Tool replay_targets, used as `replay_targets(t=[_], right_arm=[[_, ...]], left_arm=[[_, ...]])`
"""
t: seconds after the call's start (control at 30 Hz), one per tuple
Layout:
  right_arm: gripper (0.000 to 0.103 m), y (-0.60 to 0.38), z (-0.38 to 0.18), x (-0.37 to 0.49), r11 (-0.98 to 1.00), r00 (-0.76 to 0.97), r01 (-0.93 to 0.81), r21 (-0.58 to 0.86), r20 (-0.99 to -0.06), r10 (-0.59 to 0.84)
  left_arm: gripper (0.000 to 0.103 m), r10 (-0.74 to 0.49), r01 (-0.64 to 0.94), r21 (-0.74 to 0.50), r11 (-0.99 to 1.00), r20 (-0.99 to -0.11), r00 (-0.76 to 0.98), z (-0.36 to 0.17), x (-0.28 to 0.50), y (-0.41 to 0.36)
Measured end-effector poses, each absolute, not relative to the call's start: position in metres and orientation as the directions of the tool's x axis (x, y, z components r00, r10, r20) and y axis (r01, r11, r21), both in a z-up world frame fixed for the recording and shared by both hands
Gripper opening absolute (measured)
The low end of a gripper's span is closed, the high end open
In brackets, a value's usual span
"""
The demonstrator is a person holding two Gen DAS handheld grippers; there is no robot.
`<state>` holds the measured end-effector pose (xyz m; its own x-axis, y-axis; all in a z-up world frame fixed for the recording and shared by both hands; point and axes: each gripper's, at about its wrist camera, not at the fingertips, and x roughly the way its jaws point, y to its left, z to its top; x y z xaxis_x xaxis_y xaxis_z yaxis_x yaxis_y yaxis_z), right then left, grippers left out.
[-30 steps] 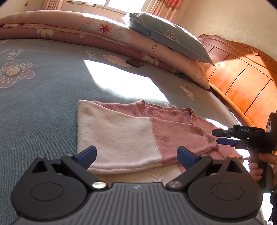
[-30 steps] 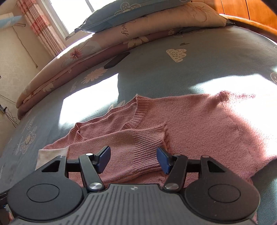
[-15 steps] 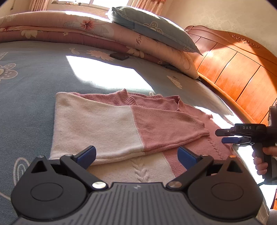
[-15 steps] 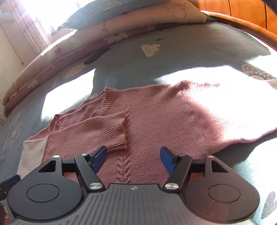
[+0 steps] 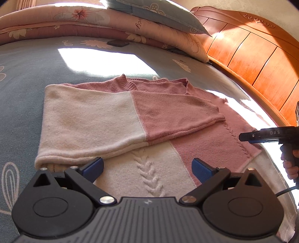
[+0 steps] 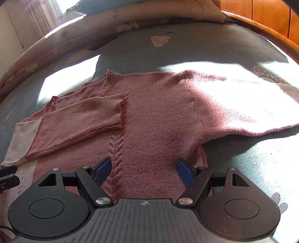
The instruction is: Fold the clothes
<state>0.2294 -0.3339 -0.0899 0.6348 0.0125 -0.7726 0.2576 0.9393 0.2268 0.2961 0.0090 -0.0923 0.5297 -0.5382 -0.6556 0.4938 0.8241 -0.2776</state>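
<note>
Both hands have slid across the bed (image 5: 28, 78) since the earlier frames, so the sweater now fills more of each view, and the right one has let go of the cuff it hovered over.

That blue bed is the biggest thing, with a stack of quilts (image 5: 74, 20) and a pillow (image 5: 158, 13) at the back. The sweater (image 5: 158, 119) lies flat in the middle of the bed, pink at the top and cream at the bottom. One sleeve (image 5: 93, 119) is already folded across its front. The other sleeve (image 6: 243, 104) is not folded yet and sticks out to the side in the sun.

The left gripper (image 5: 147, 168) is spread wide over the cream hem, pinching nothing. The right gripper (image 6: 143, 170) hangs over the pink body, its jaws are opening, and nothing is between them.

I think the next job is the loose sleeve. To do it well, pinch it near the cuff, lift it just a little, and lay it straight across so it sits beside the first sleeve. Go slow, because soft knit drags and bunches. Smooth any bumps before folding the body.
</note>
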Motion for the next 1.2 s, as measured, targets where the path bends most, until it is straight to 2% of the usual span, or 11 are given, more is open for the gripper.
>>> replay_targets(t=[0.07, 0.13, 0.27, 0.43, 0.6, 0.7, 0.8, 0.9, 1.07, 1.2], right_arm=[[0.098, -0.338, -0.094, 0.224, 0.93, 0.677, 0.232, 0.285, -0.733, 0.056], [0.103, -0.336, -0.096, 0.222, 0.933, 0.686, 0.209, 0.292, -0.724, 0.073], [0.103, -0.328, -0.095, 0.225, 0.955, 0.658, 0.187, 0.23, -0.751, 0.052], [0.103, -0.334, -0.091, 0.211, 0.953, 0.644, 0.205, 0.222, -0.764, 0.039], [0.103, -0.339, -0.076, 0.184, 0.922, 0.674, 0.22, 0.319, -0.733, 0.093], [0.103, -0.33, -0.07, 0.176, 0.93, 0.691, 0.168, 0.326, -0.712, 0.124], [0.103, -0.327, -0.083, 0.166, 0.932, 0.657, 0.197, 0.304, -0.747, 0.104], [0.103, -0.333, -0.095, 0.14, 0.928, 0.682, 0.208, 0.308, -0.726, 0.088], [0.103, -0.328, -0.083, 0.116, 0.922, 0.673, 0.224, 0.317, -0.734, 0.088], [0.103, -0.306, -0.076, 0.115, 0.938, 0.668, 0.153, 0.31, -0.732, 0.133]], left_arm=[[0.102, -0.542, 0.496, -0.281, 0.822, -0.656, 0.526, -0.093, 0.297, 0.01], [0.102, -0.551, 0.493, -0.297, 0.818, -0.65, 0.523, -0.094, 0.299, 0.012], [0.102, -0.576, 0.483, -0.34, 0.807, -0.634, 0.516, -0.095, 0.301, 0.019], [0.102, -0.586, 0.487, -0.35, 0.8, -0.63, 0.51, -0.095, 0.303, 0.02], [0.102, -0.57, 0.499, -0.317, 0.807, -0.642, 0.513, -0.094, 0.301, 0.015], [0.102, -0.564, 0.503, -0.305, 0.809, -0.645, 0.516, -0.094, 0.301, 0.014], [0.102, -0.564, 0.505, -0.303, 0.808, -0.645, 0.515, -0.094, 0.301, 0.014], [0.102, -0.566, 0.503, -0.308, 0.807, -0.644, 0.514, -0.094, 0.302, 0.015], [0.102, -0.565, 0.503, -0.306, 0.808, -0.644, 0.515, -0.095, 0.301, 0.015], [0.102, -0.562, 0.508, -0.297, 0.808, -0.644, 0.519, -0.095, 0.3, 0.014]])
